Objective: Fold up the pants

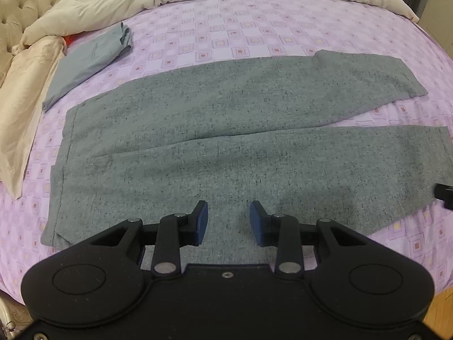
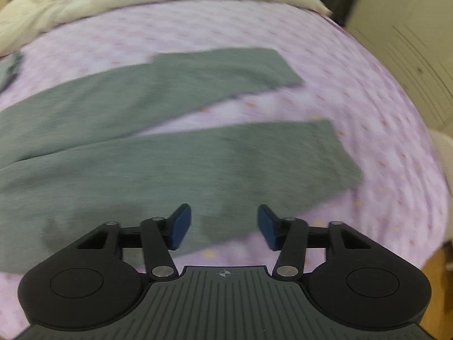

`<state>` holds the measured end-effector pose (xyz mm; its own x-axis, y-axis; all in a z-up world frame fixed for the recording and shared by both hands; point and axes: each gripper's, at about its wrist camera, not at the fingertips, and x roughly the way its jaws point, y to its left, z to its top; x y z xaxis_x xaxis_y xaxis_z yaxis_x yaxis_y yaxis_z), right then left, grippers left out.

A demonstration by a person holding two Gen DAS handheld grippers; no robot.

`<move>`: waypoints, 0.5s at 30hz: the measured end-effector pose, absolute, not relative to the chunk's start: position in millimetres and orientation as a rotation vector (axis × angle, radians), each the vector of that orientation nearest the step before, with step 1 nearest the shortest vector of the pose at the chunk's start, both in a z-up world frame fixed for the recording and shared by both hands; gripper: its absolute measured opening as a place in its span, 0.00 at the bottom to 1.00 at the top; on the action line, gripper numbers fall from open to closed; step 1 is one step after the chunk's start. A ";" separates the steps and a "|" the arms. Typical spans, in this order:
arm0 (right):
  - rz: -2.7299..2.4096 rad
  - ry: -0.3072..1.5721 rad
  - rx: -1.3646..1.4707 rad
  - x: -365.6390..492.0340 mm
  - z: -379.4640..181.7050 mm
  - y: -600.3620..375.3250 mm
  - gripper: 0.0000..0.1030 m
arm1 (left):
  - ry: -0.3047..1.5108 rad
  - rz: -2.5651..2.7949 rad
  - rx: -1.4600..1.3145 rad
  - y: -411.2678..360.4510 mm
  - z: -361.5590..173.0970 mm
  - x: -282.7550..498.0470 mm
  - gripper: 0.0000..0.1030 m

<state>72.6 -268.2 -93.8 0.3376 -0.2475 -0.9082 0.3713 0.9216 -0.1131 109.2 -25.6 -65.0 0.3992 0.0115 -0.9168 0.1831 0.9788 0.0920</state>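
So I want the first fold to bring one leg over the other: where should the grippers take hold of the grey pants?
Probably along the near outer edge of the grey pants, which lie flat with the legs splayed. The left gripper hangs open near the waist end and the right gripper open over the near leg's edge towards the cuff; come down from the near side, pinch that edge, then lift it over the far leg.

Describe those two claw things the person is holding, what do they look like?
Both are matte black plastic. The left gripper has a smooth body with two round discs, angular linked arms with silver pivot pins, and dark blue fingertip pads. The right gripper is built alike, but its centre plate is ribbed and carries a small crosshair mark. No cables or sleeves show.
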 end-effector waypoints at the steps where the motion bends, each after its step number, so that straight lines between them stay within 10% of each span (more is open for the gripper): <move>1: -0.419 1.170 0.145 72.0 -97.4 -280.3 0.45 | 1.158 -0.108 0.190 -26.9 -66.5 110.0 0.43; 5: -0.483 1.199 0.251 60.2 -117.5 -343.0 0.29 | 1.167 -0.088 0.206 -36.5 -73.1 114.0 0.42; 15: -0.590 1.150 0.335 55.5 -162.2 -443.5 0.29 | 1.255 -0.003 0.203 -83.0 -86.5 112.1 0.41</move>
